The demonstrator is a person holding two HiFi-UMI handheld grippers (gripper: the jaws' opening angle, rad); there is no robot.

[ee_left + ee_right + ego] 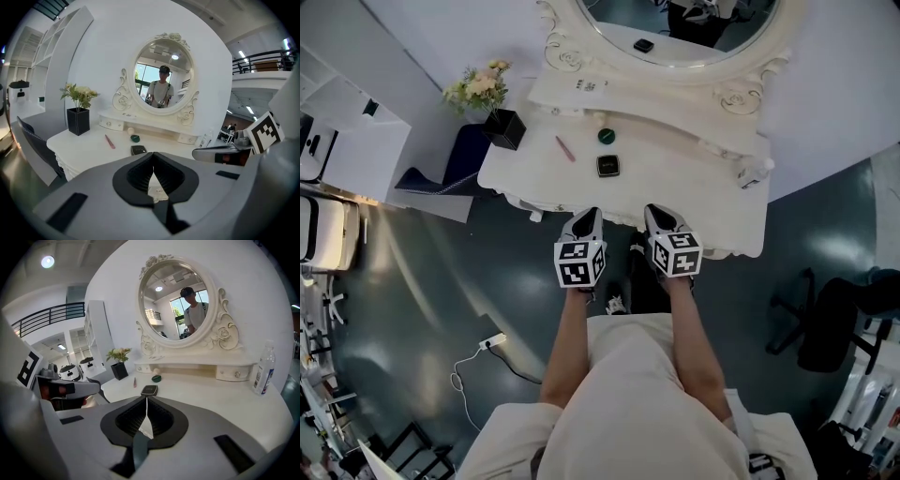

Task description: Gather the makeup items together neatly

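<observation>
White dressing table (703, 187) with a scalloped front edge, set against a white wall; ornate oval mirror (670, 58) on a raised shelf at its back; glossy dark teal floor (412, 309) all round; a power strip (492, 341) with a white cord lies on the floor at left; black office chair (834, 323) off to the right; a dark chair (455, 161) at the table's left end.

On the top: black square vase (504, 129) with pale flowers at the far-left corner; clear bottle (262, 373) near the right end.

Makeup items sit left of centre, each apart from the others: pink pencil (565, 148) lying at a slant; green round jar (607, 136) nearer the shelf; black compact (607, 166) just in front of the jar; a small pale round item (131, 131) against the shelf, too small to name.

Left gripper (586, 223) and right gripper (661, 223) are side by side over the table's near edge; the compact is the nearest item, ahead of both and well clear of the tips; almost straight ahead in the right gripper view, a little left of the tips in the left gripper view.

Both pairs of jaws pressed together at the tips; nothing between them, nothing touched.
</observation>
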